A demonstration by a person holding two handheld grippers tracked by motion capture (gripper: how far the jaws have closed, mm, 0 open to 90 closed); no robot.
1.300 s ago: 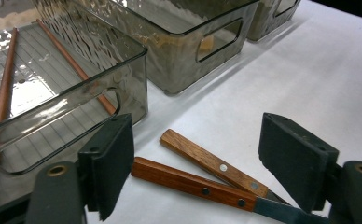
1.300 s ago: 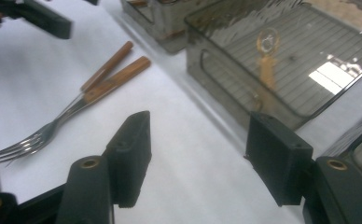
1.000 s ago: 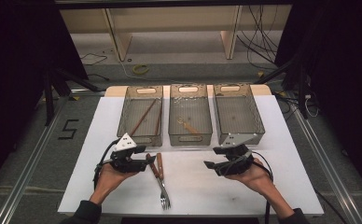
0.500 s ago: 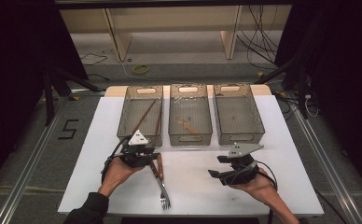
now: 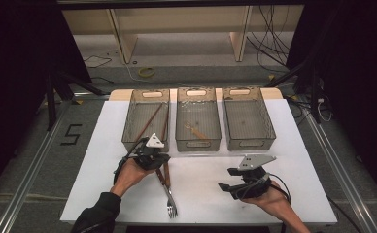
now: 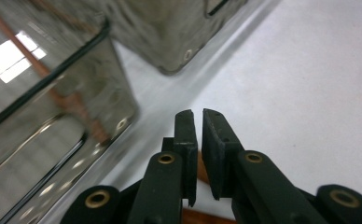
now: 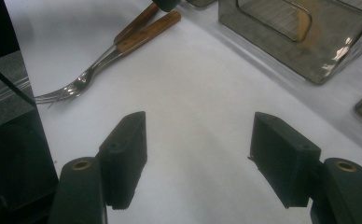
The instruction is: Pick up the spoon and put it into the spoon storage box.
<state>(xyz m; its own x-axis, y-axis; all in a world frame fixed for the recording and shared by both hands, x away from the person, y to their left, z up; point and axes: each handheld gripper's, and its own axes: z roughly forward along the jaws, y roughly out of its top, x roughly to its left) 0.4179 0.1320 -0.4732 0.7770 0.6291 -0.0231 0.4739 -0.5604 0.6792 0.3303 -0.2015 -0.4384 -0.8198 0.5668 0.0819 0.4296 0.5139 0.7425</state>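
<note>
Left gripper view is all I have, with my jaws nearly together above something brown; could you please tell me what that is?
Observer: The left gripper is at the wooden handle ends of two forks lying side by side. Its jaws have just been closing, and I cannot tell whether they pinch a handle.
Operator: Thank you. Where is my other gripper?
Observer: The right gripper hangs open over bare table, apart from the forks.
Operator: Is the right bin free?
Observer: The right bin looks empty.
</note>
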